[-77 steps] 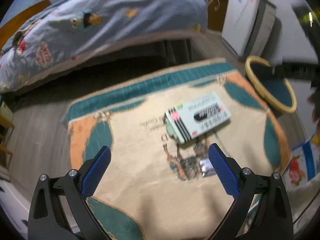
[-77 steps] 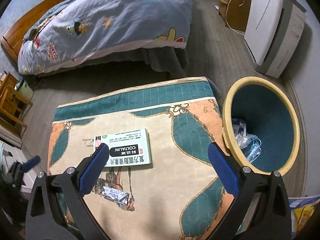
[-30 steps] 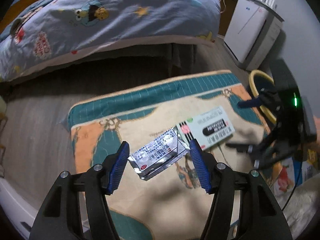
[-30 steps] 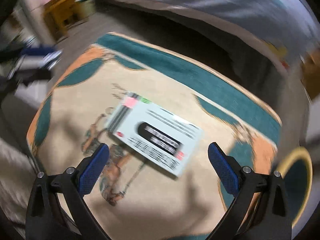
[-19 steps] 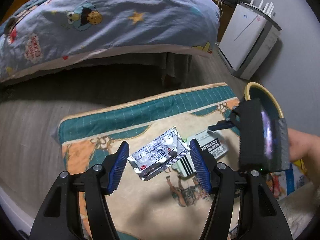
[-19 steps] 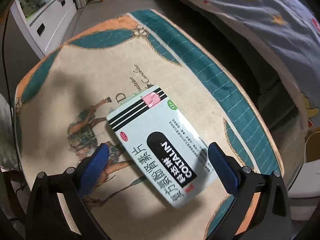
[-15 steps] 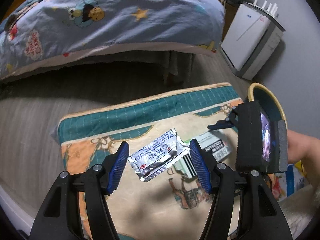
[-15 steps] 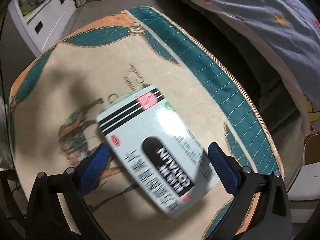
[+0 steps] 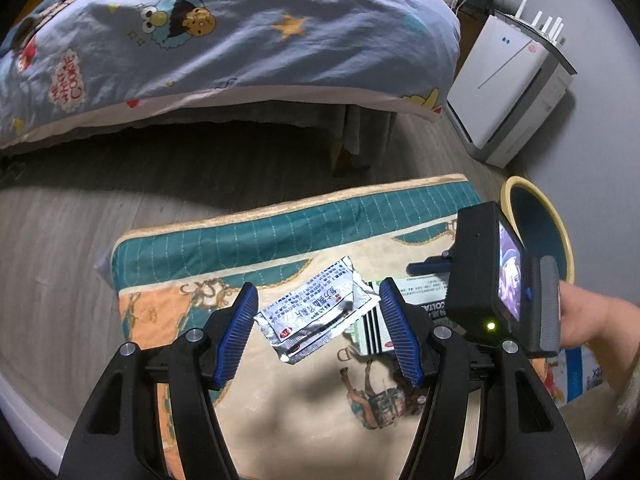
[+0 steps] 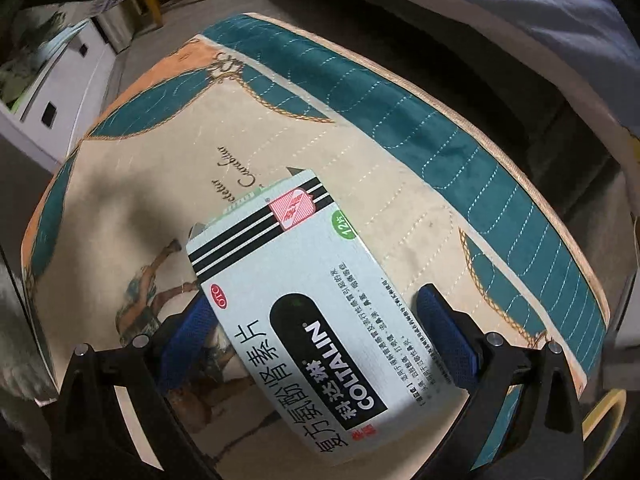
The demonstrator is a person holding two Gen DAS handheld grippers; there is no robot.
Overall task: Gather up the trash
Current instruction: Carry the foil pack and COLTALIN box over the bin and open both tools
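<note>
My left gripper (image 9: 318,328) is shut on a silver foil medicine sachet (image 9: 316,316) and holds it above the patterned mat (image 9: 280,236). My right gripper (image 10: 320,340) is closed on a white COLTALIN medicine box (image 10: 312,312), with a blue pad at each long side. In the left wrist view the box (image 9: 404,300) shows partly behind the right gripper's black body (image 9: 484,272). A yellow-rimmed teal trash bin (image 9: 536,232) stands to the right of the mat.
A bed with a cartoon duvet (image 9: 224,40) lies beyond the mat. A white appliance (image 9: 512,84) stands at the back right. White drawers (image 10: 44,92) stand at the left in the right wrist view. A printed bag (image 9: 580,372) lies at the right edge.
My left gripper picked the foil sachet off the mat and lifted it. My right gripper swung from the bin to the box and closed its fingers onto the box's sides.
</note>
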